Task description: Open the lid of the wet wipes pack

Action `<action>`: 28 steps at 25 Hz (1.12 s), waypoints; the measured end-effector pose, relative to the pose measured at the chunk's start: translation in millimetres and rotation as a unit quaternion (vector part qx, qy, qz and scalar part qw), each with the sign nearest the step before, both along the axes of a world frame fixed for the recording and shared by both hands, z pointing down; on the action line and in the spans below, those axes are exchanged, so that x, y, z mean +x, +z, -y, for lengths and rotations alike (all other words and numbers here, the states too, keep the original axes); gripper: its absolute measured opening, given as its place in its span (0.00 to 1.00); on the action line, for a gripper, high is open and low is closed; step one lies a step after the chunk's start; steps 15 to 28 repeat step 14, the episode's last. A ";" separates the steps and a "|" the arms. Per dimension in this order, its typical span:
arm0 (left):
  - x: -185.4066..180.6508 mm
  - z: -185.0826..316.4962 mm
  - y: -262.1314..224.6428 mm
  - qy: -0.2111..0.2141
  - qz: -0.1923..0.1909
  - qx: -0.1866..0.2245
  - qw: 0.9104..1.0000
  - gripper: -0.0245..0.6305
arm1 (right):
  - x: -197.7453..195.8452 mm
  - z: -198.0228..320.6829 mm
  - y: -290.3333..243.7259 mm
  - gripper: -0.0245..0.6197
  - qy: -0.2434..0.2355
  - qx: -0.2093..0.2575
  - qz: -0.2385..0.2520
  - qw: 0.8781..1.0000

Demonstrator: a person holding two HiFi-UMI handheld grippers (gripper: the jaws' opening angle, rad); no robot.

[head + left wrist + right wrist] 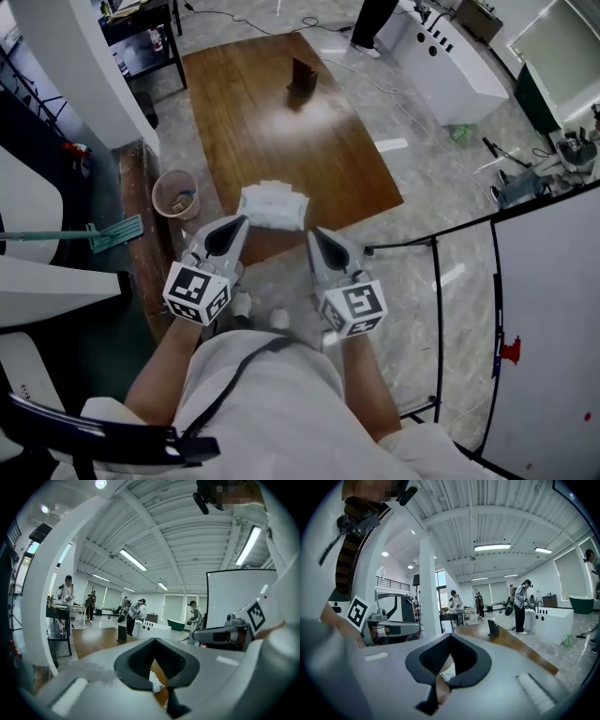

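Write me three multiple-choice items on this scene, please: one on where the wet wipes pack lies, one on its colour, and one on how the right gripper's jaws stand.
1. Where is the wet wipes pack?
A. On the floor
B. On the near edge of the table
C. At the table's far end

2. What colour is the wet wipes pack?
A. White
B. Red
C. Black

3. How do the jaws of the right gripper stand?
A. Wide apart
B. Together, with nothing between them
C. Clamped on a bottle

Answers:
1 B: the head view shows the pack on the brown wooden top at the edge nearest the person.
2 A: the pack is plainly white against the wood.
3 B: the right gripper view shows the dark tips meeting, with nothing pinched.
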State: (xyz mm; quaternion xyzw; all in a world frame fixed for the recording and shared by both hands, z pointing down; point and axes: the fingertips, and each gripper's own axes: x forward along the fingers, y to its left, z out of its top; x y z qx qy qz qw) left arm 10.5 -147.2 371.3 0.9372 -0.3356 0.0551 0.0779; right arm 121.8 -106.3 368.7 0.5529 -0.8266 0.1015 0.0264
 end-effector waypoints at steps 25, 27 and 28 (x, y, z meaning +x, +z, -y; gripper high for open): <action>-8.7 9.5 4.7 0.003 0.001 -0.004 1.000 0.05 | -9.1 13.3 7.7 0.05 -0.005 -0.015 -0.016 1.000; -8.7 9.5 4.7 0.003 0.001 -0.004 1.000 0.05 | -9.1 13.3 7.7 0.05 -0.005 -0.015 -0.016 1.000; -8.7 9.5 4.7 0.003 0.001 -0.004 1.000 0.05 | -9.1 13.3 7.7 0.05 -0.005 -0.015 -0.016 1.000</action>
